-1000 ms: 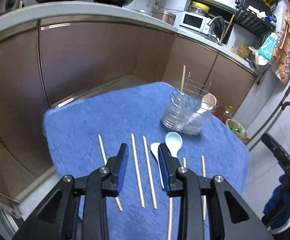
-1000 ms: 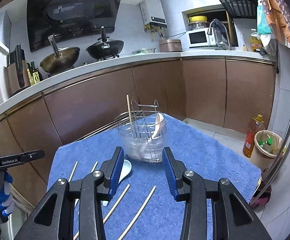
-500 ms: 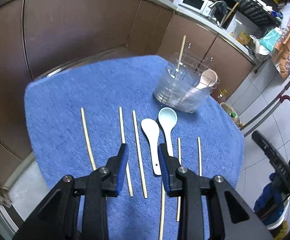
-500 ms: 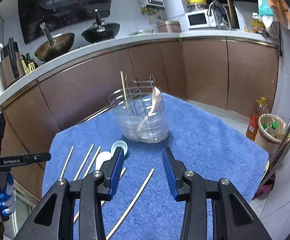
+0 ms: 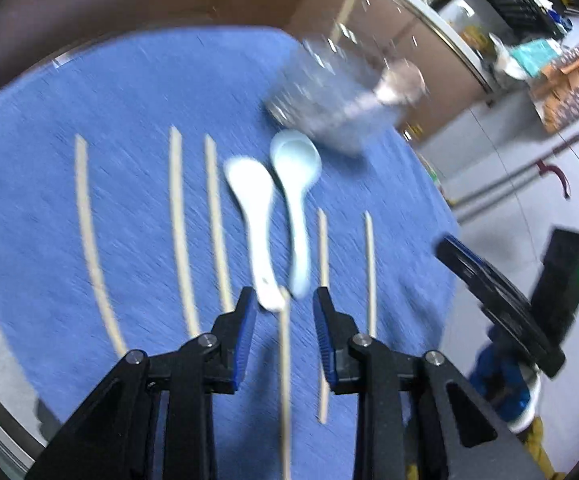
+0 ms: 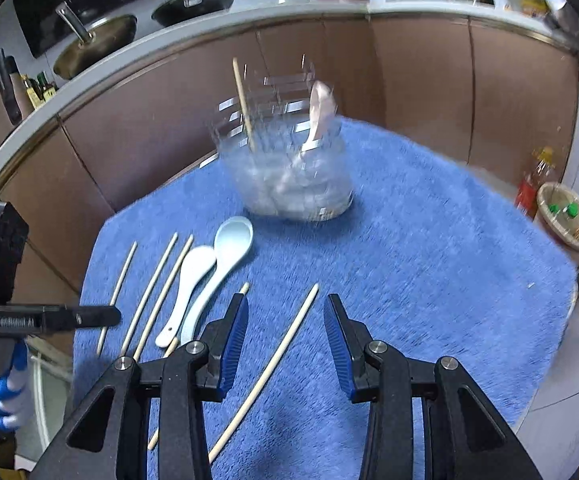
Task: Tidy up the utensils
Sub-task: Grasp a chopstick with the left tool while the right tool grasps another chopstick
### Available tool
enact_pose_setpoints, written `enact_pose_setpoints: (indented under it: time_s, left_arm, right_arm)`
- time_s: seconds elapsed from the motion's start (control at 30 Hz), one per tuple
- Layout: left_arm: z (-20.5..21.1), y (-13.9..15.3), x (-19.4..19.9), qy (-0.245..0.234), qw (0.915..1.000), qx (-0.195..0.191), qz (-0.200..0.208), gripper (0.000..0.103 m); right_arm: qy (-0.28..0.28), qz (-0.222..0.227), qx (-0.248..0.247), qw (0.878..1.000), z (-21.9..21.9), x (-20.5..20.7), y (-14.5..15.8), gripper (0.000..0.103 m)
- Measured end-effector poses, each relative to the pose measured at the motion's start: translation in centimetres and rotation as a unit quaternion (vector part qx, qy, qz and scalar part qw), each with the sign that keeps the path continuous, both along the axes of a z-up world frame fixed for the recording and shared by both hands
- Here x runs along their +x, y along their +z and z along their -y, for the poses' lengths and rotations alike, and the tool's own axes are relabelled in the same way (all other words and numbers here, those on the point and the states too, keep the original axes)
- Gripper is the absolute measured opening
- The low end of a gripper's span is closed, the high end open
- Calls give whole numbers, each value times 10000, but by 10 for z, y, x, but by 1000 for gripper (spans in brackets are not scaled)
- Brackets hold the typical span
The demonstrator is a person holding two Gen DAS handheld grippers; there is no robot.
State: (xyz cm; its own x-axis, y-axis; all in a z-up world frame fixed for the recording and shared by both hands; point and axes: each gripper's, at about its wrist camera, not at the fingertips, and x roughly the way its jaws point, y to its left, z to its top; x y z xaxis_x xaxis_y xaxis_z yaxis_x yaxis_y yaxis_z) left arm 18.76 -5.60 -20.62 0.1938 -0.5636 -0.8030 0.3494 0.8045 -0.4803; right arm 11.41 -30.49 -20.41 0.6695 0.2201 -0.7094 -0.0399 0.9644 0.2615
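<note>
A white spoon (image 5: 251, 208) and a light blue spoon (image 5: 295, 184) lie side by side on the blue cloth (image 5: 109, 92), with several wooden chopsticks around them. My left gripper (image 5: 284, 294) hovers at the spoons' handle ends. Its jaws are closing, one chopstick (image 5: 285, 360) runs between them, and the pads touch nothing. My right gripper (image 6: 286, 300) stands open above another chopstick (image 6: 285, 340). At the back, the clear utensil holder (image 6: 293, 176) keeps a pink spoon (image 6: 321, 108) and one upright chopstick (image 6: 243, 104).
Brown kitchen cabinets (image 6: 421, 80) curve behind the table, under a counter with two woks (image 6: 97, 40). An oil bottle (image 6: 537, 180) and a small basket (image 6: 565, 216) stand on the floor to the right. Blue-gloved hands (image 6: 5, 392) hold both tools.
Both grippers have sunk toward the table and tipped downward. The spoons and chopsticks now sit much closer to the fingertips, and the counter has slid up out of the left view.
</note>
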Motion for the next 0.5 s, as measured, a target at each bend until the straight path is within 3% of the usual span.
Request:
enact_pose_setpoints:
  time_s: [0.27,0.5]
  left_arm:
    - [27,-20,-1,-340,9985,309,-289,23]
    - [43,-33,0,-402,9962,685,-361,14]
  right_arm:
    - [111,-846,342,9958,4,28,-30,27]
    - [180,-1137,210,9931,3,47,-35,21]
